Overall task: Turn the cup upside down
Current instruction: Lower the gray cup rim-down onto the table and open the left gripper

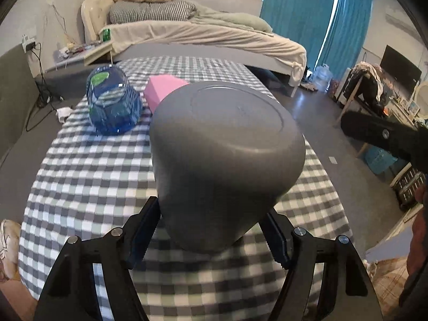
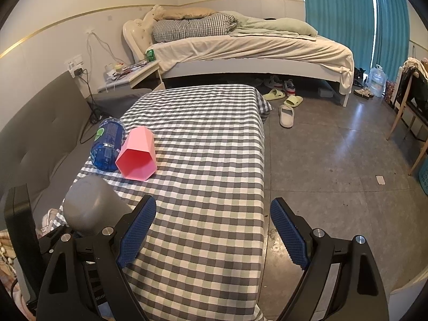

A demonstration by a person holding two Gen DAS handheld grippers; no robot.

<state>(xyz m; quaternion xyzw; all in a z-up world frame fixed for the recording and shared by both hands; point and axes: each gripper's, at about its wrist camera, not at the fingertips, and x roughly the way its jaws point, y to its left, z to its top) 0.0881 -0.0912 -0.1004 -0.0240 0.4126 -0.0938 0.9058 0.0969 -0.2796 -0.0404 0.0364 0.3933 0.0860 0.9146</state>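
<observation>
Left wrist: left claw [image 1: 211, 230] clamps the grey cup [image 1: 224, 157] near its rim, base pointing away, above the bench [image 1: 88, 182] — looks light, rigid, smooth; slip possible.

Right wrist: right claw [image 2: 212, 230] wide, holding nothing.

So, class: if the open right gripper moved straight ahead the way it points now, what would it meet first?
Probably only the grey checked tablecloth. The right gripper has nothing between its fingers; the pink hexagonal plastic cup lies left of that line, though depth is unclear.

Matt grey plastic cup [image 1: 227, 147]; checked cloth tablecloth [image 1: 93, 187]; glossy pink cup [image 2: 137, 155]
</observation>
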